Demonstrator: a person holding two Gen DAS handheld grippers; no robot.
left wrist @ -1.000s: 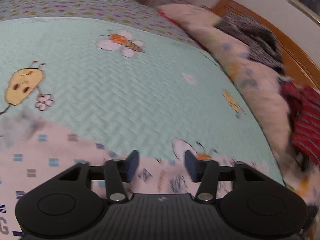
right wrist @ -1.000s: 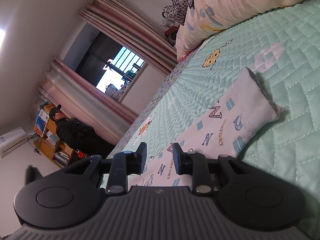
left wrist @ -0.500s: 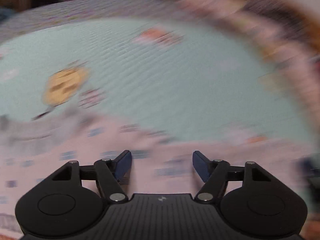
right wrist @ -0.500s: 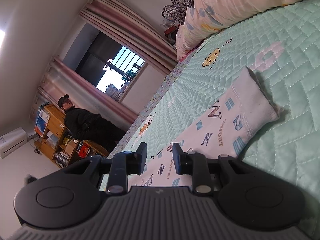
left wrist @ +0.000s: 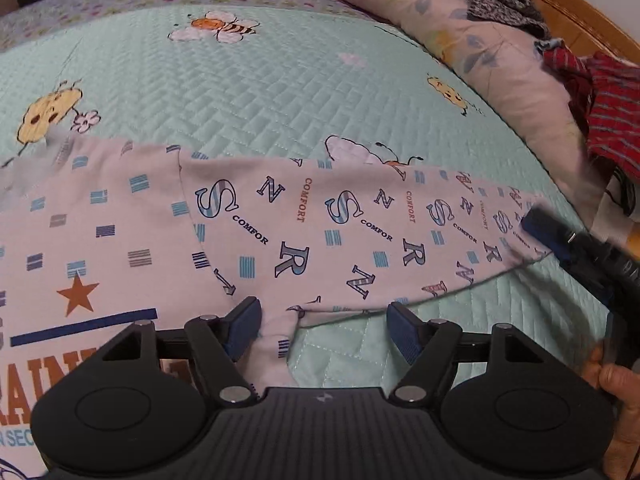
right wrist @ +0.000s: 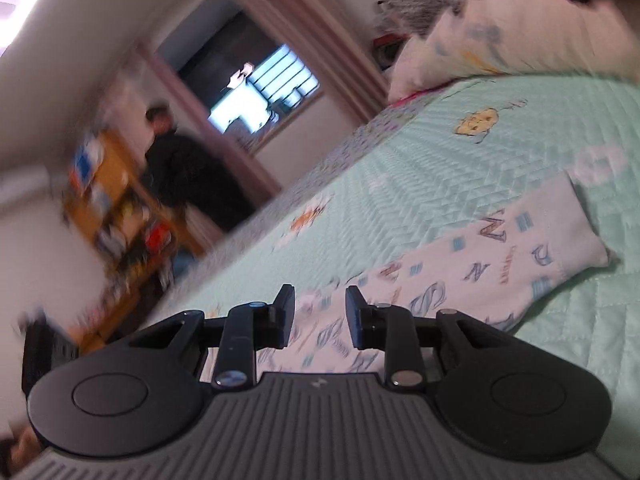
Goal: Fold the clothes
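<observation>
My left tongs (left wrist: 324,328) hang over the near edge of the white printed shirt (left wrist: 120,240), which lies flat on the mint quilted bedspread (left wrist: 260,100). Their jaws have just been opening and now stand wide. A small flap of the shirt's cloth lies between them, close against the left pad, and neither pad presses on it. The shirt's long lettered sleeve (left wrist: 360,220) stretches out to the right across the bed. My right tongs (right wrist: 320,312) sit at the sleeve's far end, low over the cloth. Their jaws are a little apart with a clear gap, and I see nothing pinched in it, though that view is blurred. A pale pillow (left wrist: 500,60) lies along the wooden headboard (left wrist: 580,12), with a heap of dark and red clothes (left wrist: 608,112) piled on it. Across the room a wooden shelf unit (right wrist: 104,200) holds coloured things too smeared to make out. A person in dark clothes (right wrist: 188,172) stands just beside it.
</observation>
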